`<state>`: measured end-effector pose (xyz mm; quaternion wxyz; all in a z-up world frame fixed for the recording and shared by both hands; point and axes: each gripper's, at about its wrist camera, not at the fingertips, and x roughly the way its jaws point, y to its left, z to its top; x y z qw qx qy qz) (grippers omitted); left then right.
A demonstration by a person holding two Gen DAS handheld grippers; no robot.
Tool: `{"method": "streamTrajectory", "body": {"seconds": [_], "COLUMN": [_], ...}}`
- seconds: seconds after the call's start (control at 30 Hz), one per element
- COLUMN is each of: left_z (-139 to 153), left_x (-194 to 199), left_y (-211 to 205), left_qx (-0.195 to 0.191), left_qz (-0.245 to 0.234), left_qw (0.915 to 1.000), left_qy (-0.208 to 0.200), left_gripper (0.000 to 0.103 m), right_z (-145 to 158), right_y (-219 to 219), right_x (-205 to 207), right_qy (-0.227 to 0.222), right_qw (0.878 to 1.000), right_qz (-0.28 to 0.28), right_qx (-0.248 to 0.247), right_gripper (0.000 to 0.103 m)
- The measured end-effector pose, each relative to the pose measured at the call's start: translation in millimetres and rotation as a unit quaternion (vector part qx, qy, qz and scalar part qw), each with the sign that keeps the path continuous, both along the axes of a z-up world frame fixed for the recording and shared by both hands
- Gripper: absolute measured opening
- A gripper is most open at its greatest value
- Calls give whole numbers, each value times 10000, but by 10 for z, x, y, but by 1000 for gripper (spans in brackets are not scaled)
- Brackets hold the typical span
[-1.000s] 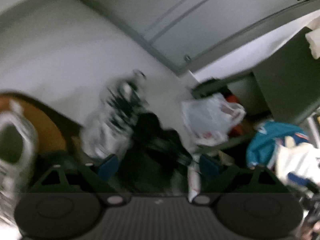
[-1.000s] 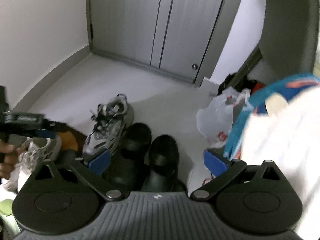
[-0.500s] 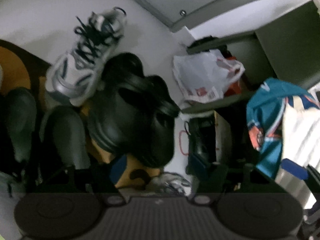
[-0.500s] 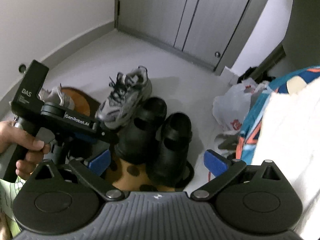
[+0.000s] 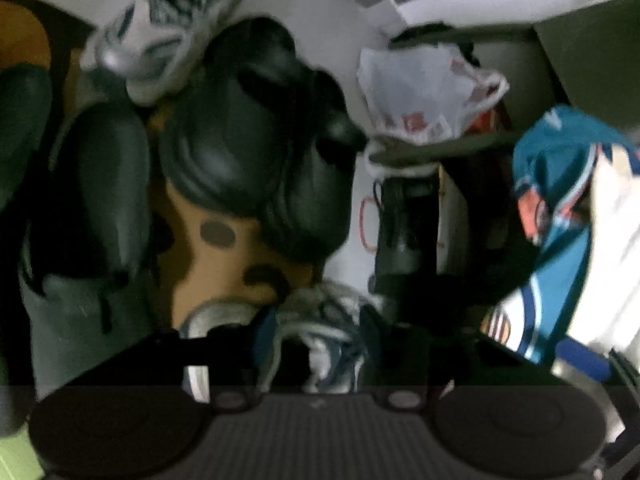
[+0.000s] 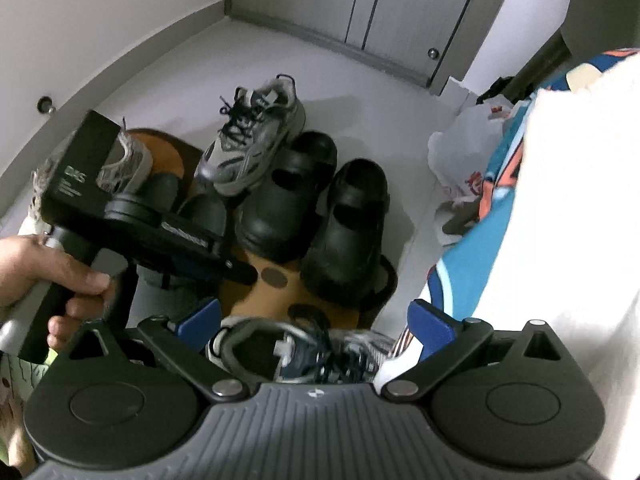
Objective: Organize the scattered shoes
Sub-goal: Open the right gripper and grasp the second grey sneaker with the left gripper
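Left gripper (image 5: 316, 336) over the near sneaker (image 6: 292, 354)

Jaws just closing, straddling its collar, grip unclear. Right gripper (image 6: 314, 318) spread, empty, above the sneaker; its long axis crosswise, toe right, on the orange mat (image 6: 276, 300).

The left gripper (image 5: 316, 332) now sits low over the brown spotted doormat (image 5: 216, 264), where a second ago its view took in the door and open floor. Its jaws have just been closing, with the collar of a grey-and-navy laced sneaker (image 5: 320, 336) between them. The right gripper (image 6: 314, 320) has dipped too, so that this same sneaker (image 6: 292, 354) now appears between its wide-apart blue pads (image 6: 200, 318).
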<state>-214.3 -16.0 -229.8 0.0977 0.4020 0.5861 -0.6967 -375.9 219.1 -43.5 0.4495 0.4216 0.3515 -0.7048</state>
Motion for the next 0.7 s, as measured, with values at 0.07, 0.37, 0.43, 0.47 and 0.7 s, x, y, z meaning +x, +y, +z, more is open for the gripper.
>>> {"method": "streamTrajectory", "body": {"seconds": [0.07,0.37,0.43,0.47,0.7], "left_z": [-15,53,27,-6,-216], "left_x": [-29,-195,-242,-261,-390], "left_y": [56,61,91,117,295], "left_qx": [79,193,336,462,988], "left_qz": [-66,-45,-130,-169,-377], "left_qw": [9999,9996,9990,9984,9929], "left_qy": [29,176,245,276,552], "left_gripper": [48,53,53,53,53], "right_z": [2,81,59,46,49], "right_y": [67,229,246,252,266], "right_x": [39,5,-22,-39,-16], "right_qy": [-14,58,96,116,409], "right_qw": [10000,9998,9998,9997,9990], "right_qz": [-27,-168,-183,-200,-45], "right_qx": [2,-64,0,39,179], "right_gripper": [102,102,102,102,102]}}
